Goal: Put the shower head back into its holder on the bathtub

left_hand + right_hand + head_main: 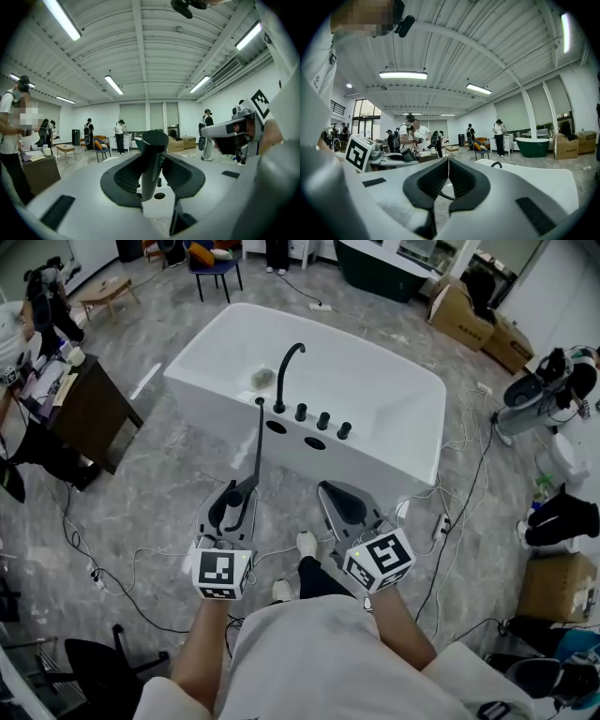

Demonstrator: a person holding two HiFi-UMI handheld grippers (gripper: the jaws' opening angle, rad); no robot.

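A white bathtub [394,399] stands ahead of me, with a black curved faucet [287,371], three black knobs [322,420] and two dark oval holes [276,427] along its near rim. My left gripper [231,509] is shut on the thick handle of the slim black shower head [257,451], whose thin end reaches up to the tub's near rim beside the faucet. In the left gripper view the black handle [152,161] stands between the ribbed pads of the left gripper [153,165]. My right gripper [343,505] hangs to the right, short of the tub. In its own view the right gripper [448,161] is shut with nothing held.
Cables [122,568] trail over the grey marbled floor around my shoes [306,543]. A dark wooden desk [84,409] stands at the left, cardboard boxes [478,324] at the back right, a blue chair [216,268] behind the tub. Several people stand about the room.
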